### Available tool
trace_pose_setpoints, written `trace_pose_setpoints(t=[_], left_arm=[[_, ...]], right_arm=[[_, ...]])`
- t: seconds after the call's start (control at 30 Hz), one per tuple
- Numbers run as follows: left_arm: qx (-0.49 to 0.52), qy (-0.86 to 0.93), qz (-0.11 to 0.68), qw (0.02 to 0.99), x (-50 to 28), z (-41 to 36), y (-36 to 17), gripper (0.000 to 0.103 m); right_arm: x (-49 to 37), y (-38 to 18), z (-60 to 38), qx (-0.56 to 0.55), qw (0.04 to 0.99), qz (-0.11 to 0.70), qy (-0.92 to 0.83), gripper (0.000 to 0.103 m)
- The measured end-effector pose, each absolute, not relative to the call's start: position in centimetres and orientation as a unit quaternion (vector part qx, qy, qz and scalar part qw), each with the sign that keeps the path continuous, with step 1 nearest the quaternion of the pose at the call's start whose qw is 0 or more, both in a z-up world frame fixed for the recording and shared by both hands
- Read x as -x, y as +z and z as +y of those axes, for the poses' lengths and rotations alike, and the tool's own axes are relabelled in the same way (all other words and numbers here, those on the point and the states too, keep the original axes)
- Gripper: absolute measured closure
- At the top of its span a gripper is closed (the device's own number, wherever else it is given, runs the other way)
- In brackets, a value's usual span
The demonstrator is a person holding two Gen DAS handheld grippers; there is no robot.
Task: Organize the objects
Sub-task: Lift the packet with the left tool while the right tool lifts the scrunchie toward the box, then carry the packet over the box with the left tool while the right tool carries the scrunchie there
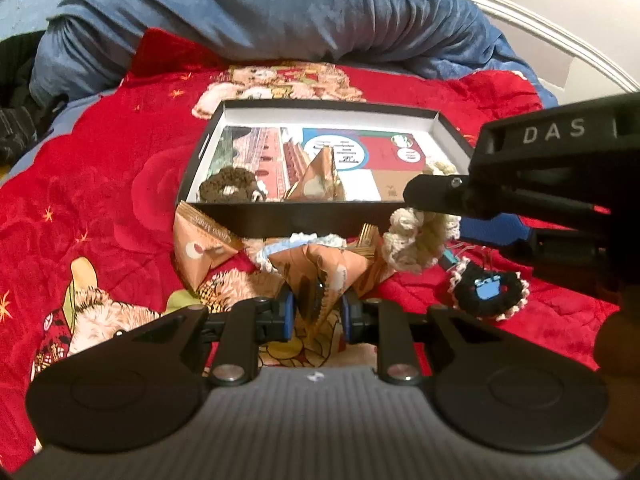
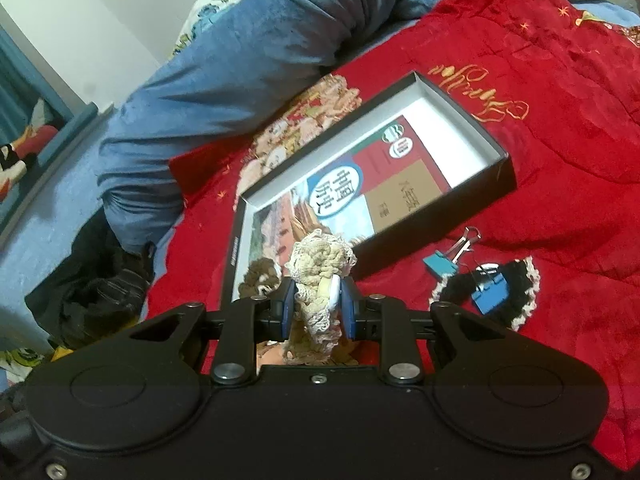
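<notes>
Our left hand-held gripper (image 1: 316,312) pinches a light, crushable paper packet (image 1: 320,276); our right hand-held gripper (image 2: 318,308) clenches a soft cream scrunchie (image 2: 320,276), seemingly mid-band, just before the box (image 2: 504,168).

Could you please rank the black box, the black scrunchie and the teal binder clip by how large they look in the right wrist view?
1. black box, clearly the largest.
2. black scrunchie, partly covered by a blue clip.
3. teal binder clip, the smallest.
All three lie at a similar distance, so the order seems reliable.
</notes>
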State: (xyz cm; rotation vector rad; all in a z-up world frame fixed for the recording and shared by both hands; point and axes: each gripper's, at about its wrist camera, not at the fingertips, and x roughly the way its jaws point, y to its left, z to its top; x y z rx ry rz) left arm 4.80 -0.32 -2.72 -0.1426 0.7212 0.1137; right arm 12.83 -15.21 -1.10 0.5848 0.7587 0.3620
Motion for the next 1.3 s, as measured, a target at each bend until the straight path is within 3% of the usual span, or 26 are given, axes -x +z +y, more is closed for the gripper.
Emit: trace_pose_setpoints(t=[0.43,1.3], left_arm=[[0.037,0.049,0.294,0.954,-3.6,-1.2,-0.8,0.077],[0.021,0.067,0.252,0.965,-3.8,-0.4,0.4,0.077]], right_arm=[[-12.0,0.4,-15.4,-0.290,0.882,0.315,0.195,0.079],[-12.1,2.0,-15.8,-0.289,0.895,0.274,0.201,0.079]])
